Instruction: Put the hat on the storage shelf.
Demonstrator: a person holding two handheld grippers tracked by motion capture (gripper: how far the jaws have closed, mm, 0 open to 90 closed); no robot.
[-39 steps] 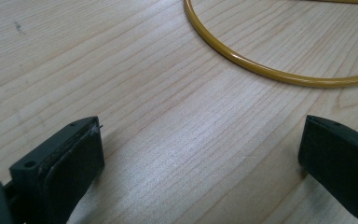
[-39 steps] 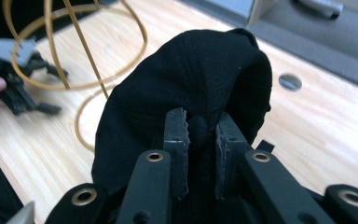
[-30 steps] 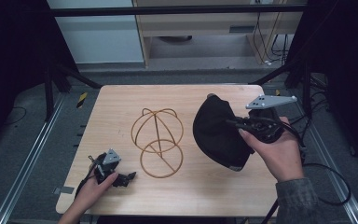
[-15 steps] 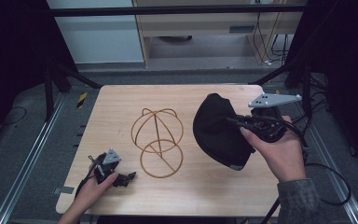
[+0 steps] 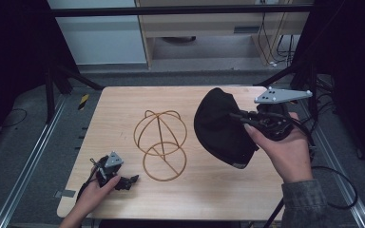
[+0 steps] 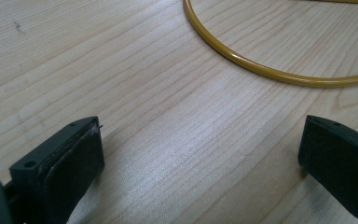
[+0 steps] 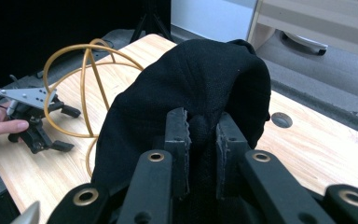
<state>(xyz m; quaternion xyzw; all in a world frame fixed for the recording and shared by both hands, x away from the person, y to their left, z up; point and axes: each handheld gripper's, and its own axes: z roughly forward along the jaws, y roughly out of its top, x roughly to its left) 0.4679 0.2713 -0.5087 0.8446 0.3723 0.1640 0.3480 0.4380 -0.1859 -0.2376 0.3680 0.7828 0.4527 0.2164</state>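
One black cap (image 5: pixel 221 126) pinched by right gripper (image 5: pixel 240 118), one wire stand (image 5: pixel 160 145), left gripper (image 5: pixel 132 179) spread.

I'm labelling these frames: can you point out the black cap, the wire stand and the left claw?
black cap (image 5: pixel 218 123): high view, on the crown's dark fabric.
wire stand (image 5: pixel 164 166): high view, on its round base ring.
left claw (image 5: pixel 132 181): high view, between its open jaw tips by the table's near edge.

The right tool (image 7: pixel 200 135) is black, with ridged pads, brass-ringed pivot screws and a grey three-cornered plate; the sleeve (image 5: pixel 304 202) is mottled grey.
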